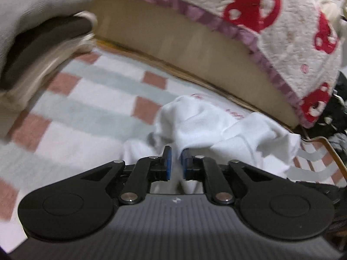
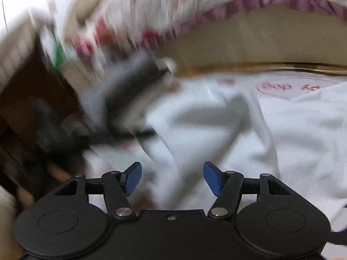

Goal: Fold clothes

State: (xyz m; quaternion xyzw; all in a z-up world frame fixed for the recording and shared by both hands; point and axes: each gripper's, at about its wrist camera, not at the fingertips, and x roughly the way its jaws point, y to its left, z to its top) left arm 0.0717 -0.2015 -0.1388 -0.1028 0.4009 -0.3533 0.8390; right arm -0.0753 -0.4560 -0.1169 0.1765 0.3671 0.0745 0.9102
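My left hand-held gripper (image 1: 176, 162) pinches the white garment (image 1: 216, 125); my right hand-held gripper (image 2: 172, 178) hangs open above it.

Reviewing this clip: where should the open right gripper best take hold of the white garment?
Probably the raised fold of the white garment, approached from above with the right gripper: that ridge stands up off the bed, so the pads can close across it. The left gripper already pinches another bunch.

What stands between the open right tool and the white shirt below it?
Nothing visible. The right tool has its jaws apart directly over the crumpled white shirt, with only bare cloth showing between the blue pads.
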